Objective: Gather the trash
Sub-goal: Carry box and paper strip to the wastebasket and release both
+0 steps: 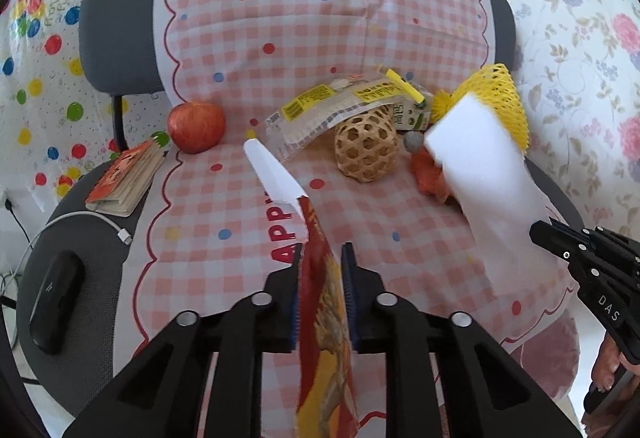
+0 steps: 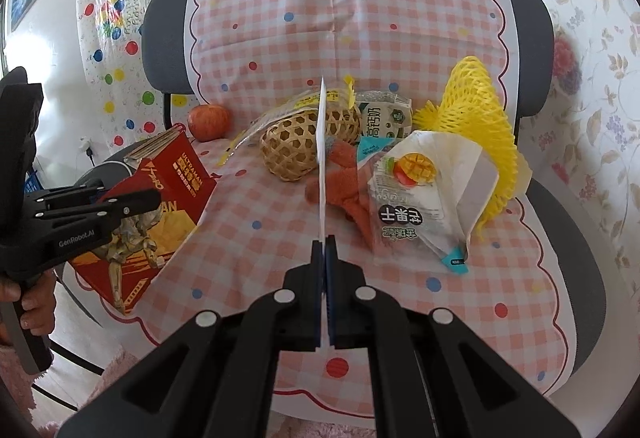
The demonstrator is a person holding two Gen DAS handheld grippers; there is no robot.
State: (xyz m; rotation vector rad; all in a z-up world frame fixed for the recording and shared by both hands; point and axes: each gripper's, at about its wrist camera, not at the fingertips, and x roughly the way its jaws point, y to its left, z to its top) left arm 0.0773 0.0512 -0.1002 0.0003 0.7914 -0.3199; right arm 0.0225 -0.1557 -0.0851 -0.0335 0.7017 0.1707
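Left wrist view: left tool pinches red snack wrapper; right tool clamps white packet edge-on. Mid-collection above chair; next, bag both, then yellow foam net.

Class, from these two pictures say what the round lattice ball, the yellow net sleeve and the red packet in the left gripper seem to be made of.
Lattice ball: probably woven bamboo or rattan; tan, matte strips crossing with open holes.
Yellow net sleeve: likely foam plastic mesh; thick, soft-looking strands, no shine.
Red packet, held by the left gripper: seemingly printed plastic film or foil; thin, glossy, white torn top edge.
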